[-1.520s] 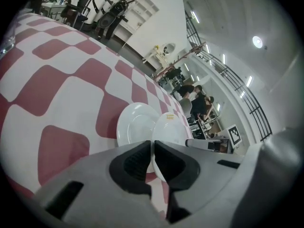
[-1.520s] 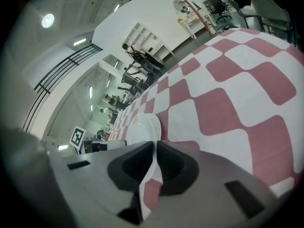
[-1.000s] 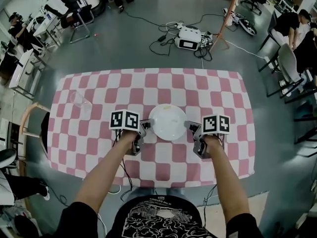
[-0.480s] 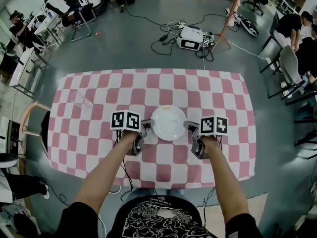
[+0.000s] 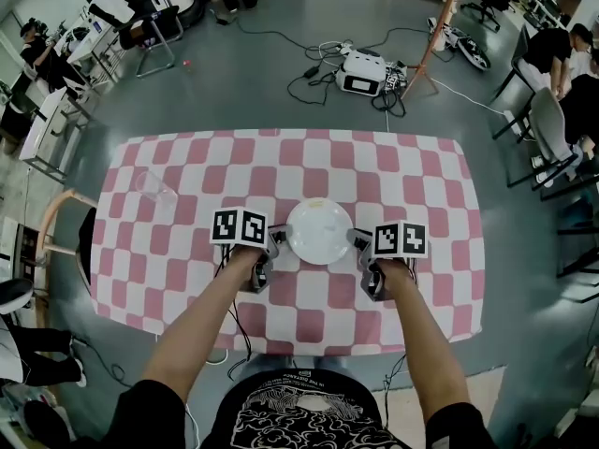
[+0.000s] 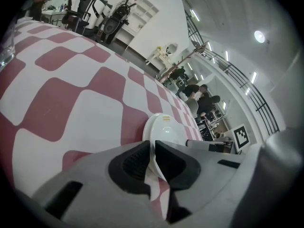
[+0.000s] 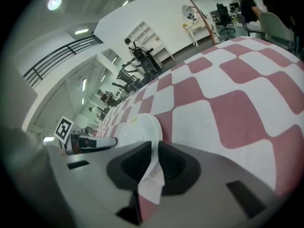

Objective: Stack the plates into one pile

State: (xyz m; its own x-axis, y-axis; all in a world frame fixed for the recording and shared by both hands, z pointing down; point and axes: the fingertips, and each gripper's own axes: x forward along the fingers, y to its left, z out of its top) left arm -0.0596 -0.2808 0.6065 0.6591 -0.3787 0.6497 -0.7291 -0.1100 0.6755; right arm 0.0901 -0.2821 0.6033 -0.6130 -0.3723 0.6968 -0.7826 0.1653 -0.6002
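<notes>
The plates (image 5: 319, 231) sit in the middle of the table (image 5: 412, 171), which has a top of pink and white squares. From the side their edge looks like two rims, one plate on top of another, and they seem to lie flat on the table. The left gripper (image 5: 272, 242) is at the plates' 9 o'clock. The right gripper (image 5: 360, 242) is at their 3 o'clock, so the plates are between the two. Both grippers point down at a slant toward the plates. The left hand (image 5: 245, 262) and the right hand (image 5: 393, 271) hold them from the 6 o'clock side. In the left gripper view the two dark pads (image 6: 130, 163) are pressed close, with the thin white rim of the plates pinched between them. In the right gripper view the rim goes in between the pads (image 7: 175, 167) too. Those jaws have just been opening a little, but the gap is small and the pads touch the rim on both sides. A clear cup (image 5: 150, 187) is on the table at the plates' 10 o'clock, well apart from them and near the left edge. Past the table at 12 o'clock, a white box (image 5: 360, 71) with wires lies on the floor.
</notes>
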